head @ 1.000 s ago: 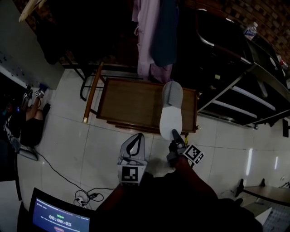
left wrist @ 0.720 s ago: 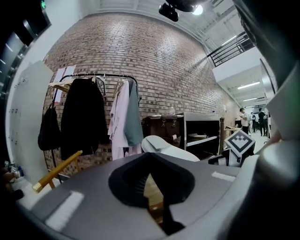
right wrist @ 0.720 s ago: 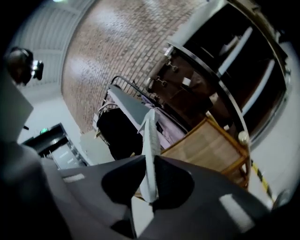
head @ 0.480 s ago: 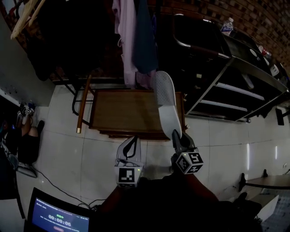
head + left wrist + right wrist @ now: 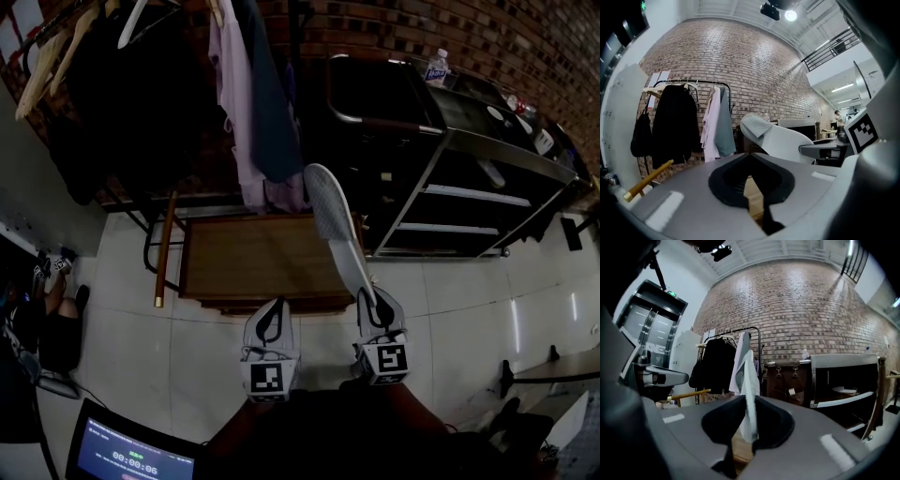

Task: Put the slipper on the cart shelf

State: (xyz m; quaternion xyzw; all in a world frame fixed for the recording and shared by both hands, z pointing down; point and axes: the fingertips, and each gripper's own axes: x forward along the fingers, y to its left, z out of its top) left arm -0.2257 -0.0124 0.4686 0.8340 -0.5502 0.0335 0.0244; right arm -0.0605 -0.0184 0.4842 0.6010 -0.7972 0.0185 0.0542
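A white slipper (image 5: 330,230) with a grey toe hangs in the air above the low wooden table (image 5: 244,258). It is turned on its edge, toe away from me. My right gripper (image 5: 368,298) is shut on its heel end. In the right gripper view the slipper (image 5: 749,394) stands edge-on between the jaws, pointing level. My left gripper (image 5: 273,307) floats beside it on the left, shut and holding nothing; from its own camera the slipper (image 5: 783,139) shows to the right. The dark metal cart (image 5: 487,141) with its shelves (image 5: 469,195) stands right of the table.
A clothes rack with hanging garments (image 5: 253,103) stands behind the table. A water bottle (image 5: 436,67) and small items sit on the cart top. A wooden stick (image 5: 165,248) leans at the table's left. A laptop screen (image 5: 131,457) shows at bottom left.
The right gripper has lifted the slipper and rolled it from lying flat to standing on edge. The left gripper has risen a little. The head view has tipped up towards the cart.
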